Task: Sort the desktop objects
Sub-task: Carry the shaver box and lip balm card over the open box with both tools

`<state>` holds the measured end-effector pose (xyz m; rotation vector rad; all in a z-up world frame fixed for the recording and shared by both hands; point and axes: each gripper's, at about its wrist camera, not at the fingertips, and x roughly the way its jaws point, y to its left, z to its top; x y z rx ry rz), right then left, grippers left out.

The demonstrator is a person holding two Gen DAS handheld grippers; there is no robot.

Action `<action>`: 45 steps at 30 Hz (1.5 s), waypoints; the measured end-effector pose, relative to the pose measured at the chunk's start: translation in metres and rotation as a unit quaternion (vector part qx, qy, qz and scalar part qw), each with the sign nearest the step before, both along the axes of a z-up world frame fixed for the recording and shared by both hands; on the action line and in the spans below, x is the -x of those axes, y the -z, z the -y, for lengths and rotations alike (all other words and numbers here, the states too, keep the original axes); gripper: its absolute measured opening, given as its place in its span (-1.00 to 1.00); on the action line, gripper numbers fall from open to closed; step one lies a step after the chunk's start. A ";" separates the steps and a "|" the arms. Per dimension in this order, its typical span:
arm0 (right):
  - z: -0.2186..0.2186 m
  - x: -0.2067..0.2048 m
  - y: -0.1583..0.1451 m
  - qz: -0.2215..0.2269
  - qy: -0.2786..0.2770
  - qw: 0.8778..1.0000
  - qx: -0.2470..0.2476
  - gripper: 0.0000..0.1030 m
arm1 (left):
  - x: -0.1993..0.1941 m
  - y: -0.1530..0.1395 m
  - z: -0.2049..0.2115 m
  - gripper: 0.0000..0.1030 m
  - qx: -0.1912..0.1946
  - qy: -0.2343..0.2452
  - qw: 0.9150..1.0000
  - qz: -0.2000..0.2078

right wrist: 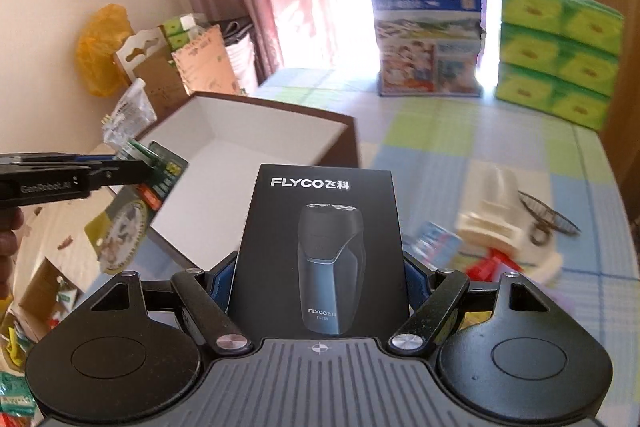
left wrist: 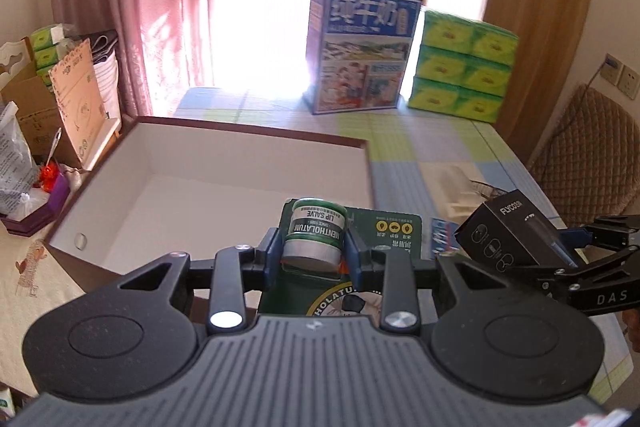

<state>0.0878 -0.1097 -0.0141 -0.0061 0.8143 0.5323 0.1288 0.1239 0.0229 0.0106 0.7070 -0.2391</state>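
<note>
My left gripper is shut on a green Mentholatum lip salve pack; its green card hangs below the jaws, above the near right corner of the open box. In the right wrist view the same lip salve pack shows at the left beside the box. My right gripper is shut on a black Flyco shaver box, held upright over the table to the right of the open box. From the left wrist view the shaver box appears at the right.
A blue milk carton and stacked green tissue packs stand at the table's far end. A cream plastic item, a wire clip and small packets lie on the checked cloth at the right. Cartons and bags crowd the left side.
</note>
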 end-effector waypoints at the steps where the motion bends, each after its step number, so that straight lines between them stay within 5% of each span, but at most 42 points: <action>1: -0.008 -0.003 0.000 0.000 -0.001 1.000 -0.003 0.49 | -0.004 -0.001 -0.007 -0.44 0.000 0.000 1.000 0.001; 9: -0.085 -0.035 -0.005 0.015 0.000 1.000 -0.017 0.49 | -0.045 0.000 -0.056 -0.44 -0.007 -0.009 1.000 0.002; 19: -0.161 -0.087 0.028 0.003 0.021 0.999 0.035 0.49 | -0.112 0.019 -0.100 -0.44 -0.022 -0.027 0.999 -0.010; 32: -0.188 -0.137 0.093 -0.059 0.045 0.988 0.136 0.49 | -0.168 0.092 -0.113 -0.44 -0.049 -0.008 0.993 -0.107; 42: -0.192 -0.147 0.099 -0.048 0.043 0.984 0.165 0.49 | -0.185 0.115 -0.102 -0.44 -0.079 0.007 0.987 -0.137; 45: -0.192 -0.145 0.094 -0.039 0.035 0.985 0.166 0.54 | -0.186 0.117 -0.101 -0.08 -0.088 0.012 0.986 -0.139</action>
